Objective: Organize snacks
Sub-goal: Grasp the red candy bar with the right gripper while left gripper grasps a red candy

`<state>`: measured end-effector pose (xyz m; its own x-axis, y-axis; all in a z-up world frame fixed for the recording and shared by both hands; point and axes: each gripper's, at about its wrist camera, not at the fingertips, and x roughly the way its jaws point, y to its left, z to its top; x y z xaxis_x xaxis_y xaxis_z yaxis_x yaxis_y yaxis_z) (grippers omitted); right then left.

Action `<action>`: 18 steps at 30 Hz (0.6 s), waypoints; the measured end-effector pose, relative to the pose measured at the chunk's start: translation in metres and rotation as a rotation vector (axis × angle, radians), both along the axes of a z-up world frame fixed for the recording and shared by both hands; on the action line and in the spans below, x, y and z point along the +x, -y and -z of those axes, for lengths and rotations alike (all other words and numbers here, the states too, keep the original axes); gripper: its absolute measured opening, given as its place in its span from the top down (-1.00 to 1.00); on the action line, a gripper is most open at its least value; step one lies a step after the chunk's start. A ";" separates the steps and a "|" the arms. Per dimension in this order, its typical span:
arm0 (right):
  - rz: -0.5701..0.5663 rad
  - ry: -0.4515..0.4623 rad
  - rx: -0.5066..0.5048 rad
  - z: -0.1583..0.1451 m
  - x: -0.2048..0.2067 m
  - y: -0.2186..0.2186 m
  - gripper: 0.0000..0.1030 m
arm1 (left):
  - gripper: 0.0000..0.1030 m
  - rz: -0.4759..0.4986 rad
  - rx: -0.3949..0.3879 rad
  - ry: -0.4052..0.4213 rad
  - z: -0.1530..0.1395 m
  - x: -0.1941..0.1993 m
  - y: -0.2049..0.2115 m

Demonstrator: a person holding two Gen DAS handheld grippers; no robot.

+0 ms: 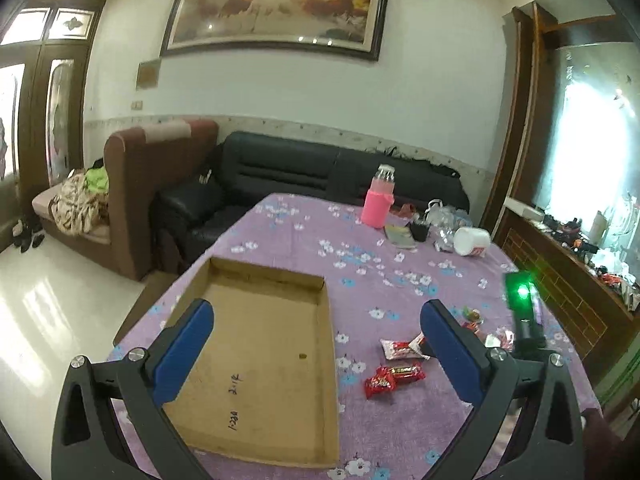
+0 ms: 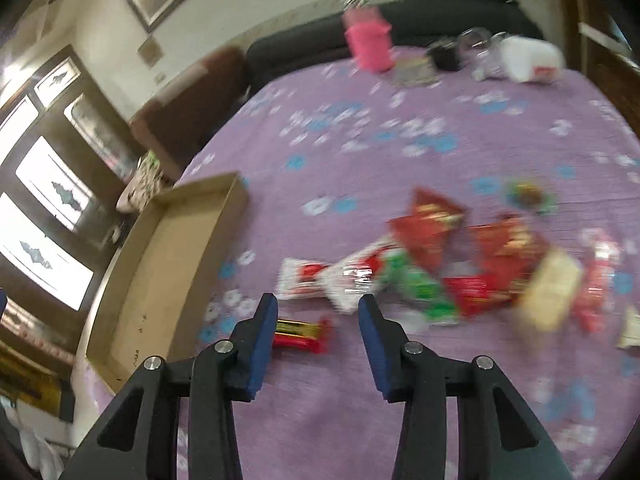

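Observation:
A shallow cardboard tray [image 1: 256, 344] lies empty on the purple flowered tablecloth [image 1: 360, 264]. My left gripper [image 1: 316, 312] is wide open and empty, hovering above the tray's right part. Red snack packets [image 1: 392, 378] lie on the cloth right of the tray. In the blurred right wrist view, my right gripper [image 2: 318, 308] is open and empty above the cloth, just in front of a pile of snack packets [image 2: 440, 264]. A red and gold bar [image 2: 300, 334] lies by its left finger. The tray [image 2: 160, 280] is to the left.
A pink bottle [image 1: 378, 196], a white jar on its side [image 1: 472, 241], a small black cup [image 1: 419, 232] and clear wrappers sit at the table's far end. A black sofa [image 1: 280, 176] and brown chair stand behind. The right gripper's green-lit body [image 1: 524, 308] is at the right.

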<state>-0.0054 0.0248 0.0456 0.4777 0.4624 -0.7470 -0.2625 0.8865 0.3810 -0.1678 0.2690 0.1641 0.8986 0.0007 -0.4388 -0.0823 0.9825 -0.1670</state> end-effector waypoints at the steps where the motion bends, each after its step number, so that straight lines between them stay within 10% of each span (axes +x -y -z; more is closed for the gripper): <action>1: -0.008 -0.011 0.000 0.004 0.003 -0.009 0.12 | -1.00 -0.002 -0.002 -0.016 0.003 0.004 0.000; 9: -0.132 -0.143 0.011 0.037 0.003 -0.034 0.35 | -1.00 0.035 -0.020 -0.064 0.024 0.014 0.000; 18: -0.182 -0.008 -0.048 0.000 -0.041 -0.003 0.35 | -1.00 0.116 -0.092 -0.156 0.053 0.033 0.010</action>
<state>-0.0463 0.0283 0.0451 0.3832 0.5043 -0.7739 -0.4171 0.8420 0.3422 -0.1349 0.2595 0.1116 0.8116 -0.1452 -0.5659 -0.0012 0.9682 -0.2501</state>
